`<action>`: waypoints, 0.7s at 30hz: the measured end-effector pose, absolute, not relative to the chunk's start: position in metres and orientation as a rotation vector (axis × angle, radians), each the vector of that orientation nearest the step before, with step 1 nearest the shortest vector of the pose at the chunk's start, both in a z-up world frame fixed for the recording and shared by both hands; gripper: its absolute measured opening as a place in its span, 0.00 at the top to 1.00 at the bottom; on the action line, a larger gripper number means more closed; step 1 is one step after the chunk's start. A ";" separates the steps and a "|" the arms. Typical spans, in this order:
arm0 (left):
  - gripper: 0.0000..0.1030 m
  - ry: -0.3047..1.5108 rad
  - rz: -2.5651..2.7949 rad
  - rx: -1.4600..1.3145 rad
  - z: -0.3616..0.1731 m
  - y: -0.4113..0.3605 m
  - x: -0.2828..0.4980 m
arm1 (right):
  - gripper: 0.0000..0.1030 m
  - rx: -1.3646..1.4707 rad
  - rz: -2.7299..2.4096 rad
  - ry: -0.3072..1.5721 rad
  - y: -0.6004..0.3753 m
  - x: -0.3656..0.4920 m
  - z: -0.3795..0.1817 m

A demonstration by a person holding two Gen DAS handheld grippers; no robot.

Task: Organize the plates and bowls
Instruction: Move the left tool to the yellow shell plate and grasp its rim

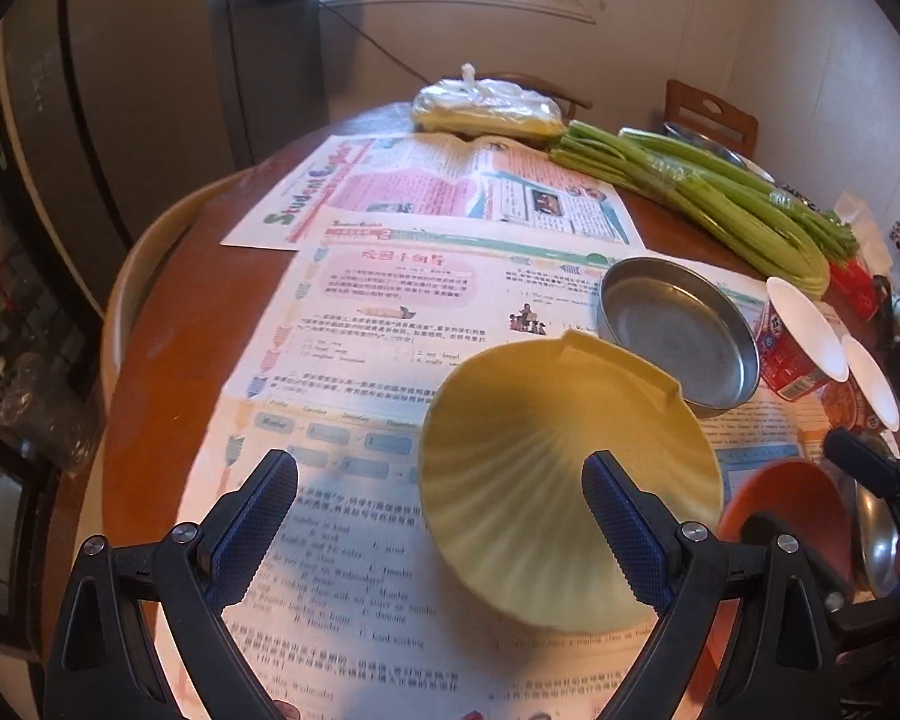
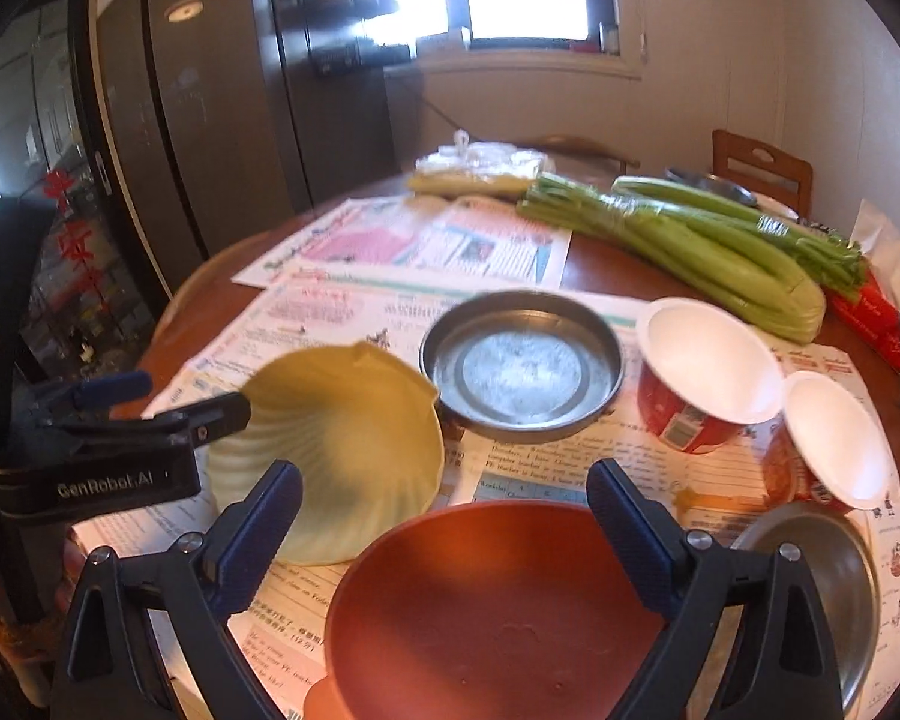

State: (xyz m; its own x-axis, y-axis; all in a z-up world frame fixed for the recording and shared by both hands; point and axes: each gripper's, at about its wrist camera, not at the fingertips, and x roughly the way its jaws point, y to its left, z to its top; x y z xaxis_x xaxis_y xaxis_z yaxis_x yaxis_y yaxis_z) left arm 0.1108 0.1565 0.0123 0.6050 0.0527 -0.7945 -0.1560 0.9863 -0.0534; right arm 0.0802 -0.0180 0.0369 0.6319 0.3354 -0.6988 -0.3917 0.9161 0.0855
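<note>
A yellow shell-shaped plate [image 1: 558, 480] [image 2: 342, 438] lies on newspaper. My left gripper [image 1: 441, 516] is open; its right finger is over the plate's inside, its left finger outside the rim. It also shows in the right wrist view [image 2: 180, 402]. My right gripper [image 2: 444, 516] is open above an orange bowl [image 2: 492, 612] [image 1: 792, 504]. A steel dish [image 1: 684, 336] [image 2: 522, 372] sits behind the yellow plate. A second steel dish [image 2: 828, 588] lies at the right. Two red paper bowls [image 2: 708, 372] [image 2: 834, 444] stand right of the steel dish.
Newspapers [image 1: 390, 312] cover a round wooden table [image 1: 168, 348]. Celery bunches [image 1: 708, 198] [image 2: 690, 240] and a plastic bag of food [image 1: 486, 108] lie at the back. A red box [image 2: 876, 318] and a wooden chair [image 2: 762, 168] are at the right. A dark fridge [image 2: 222, 108] stands left.
</note>
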 end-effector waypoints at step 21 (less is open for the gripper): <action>0.07 0.979 0.063 -0.044 -0.019 0.152 0.147 | 0.50 -0.173 0.458 0.921 0.020 0.109 0.003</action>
